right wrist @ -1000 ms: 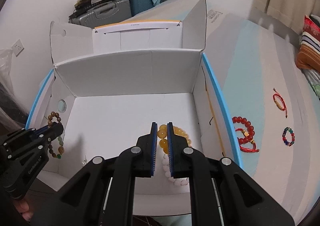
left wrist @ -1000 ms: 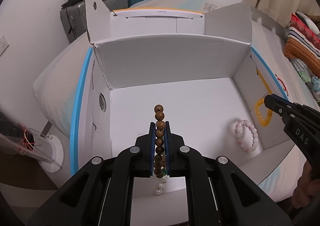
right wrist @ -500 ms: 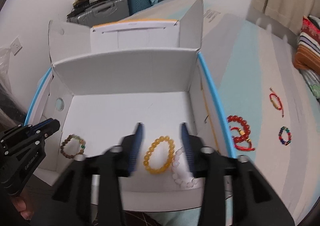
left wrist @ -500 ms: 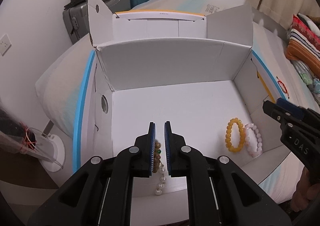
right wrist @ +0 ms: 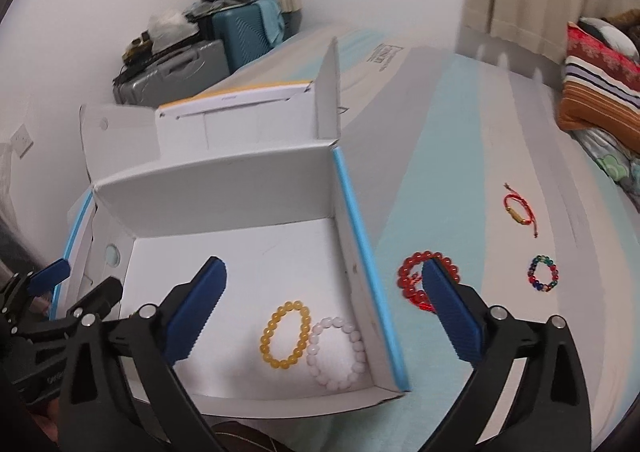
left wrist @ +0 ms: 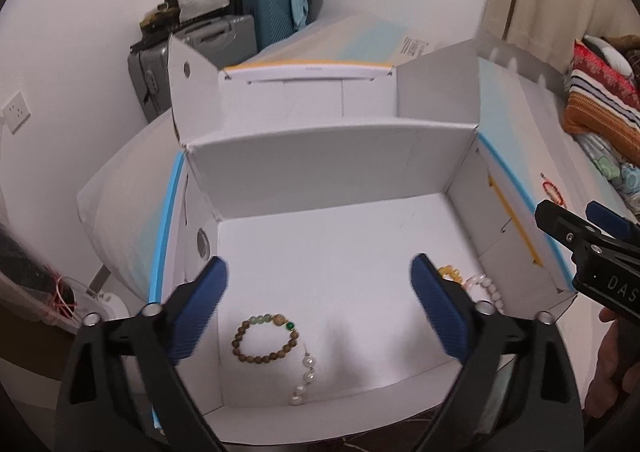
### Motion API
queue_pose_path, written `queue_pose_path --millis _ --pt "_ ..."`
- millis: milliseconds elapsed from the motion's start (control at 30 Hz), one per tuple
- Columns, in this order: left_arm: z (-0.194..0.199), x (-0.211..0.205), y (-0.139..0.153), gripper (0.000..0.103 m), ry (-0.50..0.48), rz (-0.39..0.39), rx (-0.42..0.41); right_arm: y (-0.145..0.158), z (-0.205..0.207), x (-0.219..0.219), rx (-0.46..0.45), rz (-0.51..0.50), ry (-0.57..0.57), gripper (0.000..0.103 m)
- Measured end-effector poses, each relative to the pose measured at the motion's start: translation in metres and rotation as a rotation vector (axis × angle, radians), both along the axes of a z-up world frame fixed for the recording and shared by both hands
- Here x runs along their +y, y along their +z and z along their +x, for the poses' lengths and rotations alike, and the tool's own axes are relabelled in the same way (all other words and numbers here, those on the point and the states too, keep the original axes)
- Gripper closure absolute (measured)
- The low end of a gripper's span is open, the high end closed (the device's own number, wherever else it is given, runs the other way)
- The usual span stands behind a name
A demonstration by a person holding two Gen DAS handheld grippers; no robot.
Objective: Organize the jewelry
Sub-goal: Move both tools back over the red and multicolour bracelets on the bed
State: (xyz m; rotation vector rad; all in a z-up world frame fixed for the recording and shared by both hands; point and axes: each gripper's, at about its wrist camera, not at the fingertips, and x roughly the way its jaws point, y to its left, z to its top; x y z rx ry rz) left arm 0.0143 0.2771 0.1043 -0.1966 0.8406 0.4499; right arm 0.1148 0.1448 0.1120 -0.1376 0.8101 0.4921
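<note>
An open white cardboard box [left wrist: 332, 175] [right wrist: 224, 187] stands on the bed. In it lie a brown bead bracelet [left wrist: 266, 338], a pearl strand [left wrist: 306, 378], a yellow bead bracelet [right wrist: 286, 335] and a pale pink bead bracelet [right wrist: 336, 352]. My left gripper [left wrist: 320, 308] is wide open and empty above the box's near left part. My right gripper [right wrist: 324, 308] is wide open and empty above the box's right wall. On the bed to the right lie a red bead bracelet [right wrist: 414, 276], a red cord bracelet [right wrist: 518, 207] and a multicoloured bead bracelet [right wrist: 543, 273].
The box's flaps [left wrist: 440, 83] stand up at the back. Suitcases [right wrist: 224, 47] stand against the wall beyond the bed. Striped folded bedding [right wrist: 600, 91] lies at the far right. The right gripper also shows in the left wrist view [left wrist: 580, 219].
Both grippers opened wide and let go of their bracelets: the brown one and the yellow one now lie in the box. The right gripper swung to the right, toward the bracelets on the bed.
</note>
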Motion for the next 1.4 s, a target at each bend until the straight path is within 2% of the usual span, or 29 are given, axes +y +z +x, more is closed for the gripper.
queue_pose_path --millis 33,367,833,1167,1400 --pt "0.001 -0.002 0.002 0.006 -0.002 0.005 -0.004 0.002 0.002 -0.005 -0.001 0.007 -0.009 0.008" --pt "0.015 -0.042 0.012 0.006 -0.070 0.010 -0.026 0.012 0.008 -0.054 -0.013 0.036 -0.089 0.008" --pt "0.050 -0.141 0.023 0.006 -0.238 0.029 -0.069 0.024 0.025 -0.158 -0.053 0.023 -0.225 0.008" --pt "0.092 -0.221 0.006 0.006 -0.373 0.013 -0.075 0.010 0.063 -0.230 -0.038 0.010 -0.305 0.007" --pt "0.120 -0.268 -0.015 0.006 -0.456 -0.027 -0.095 -0.015 0.098 -0.267 -0.014 -0.011 -0.341 0.007"
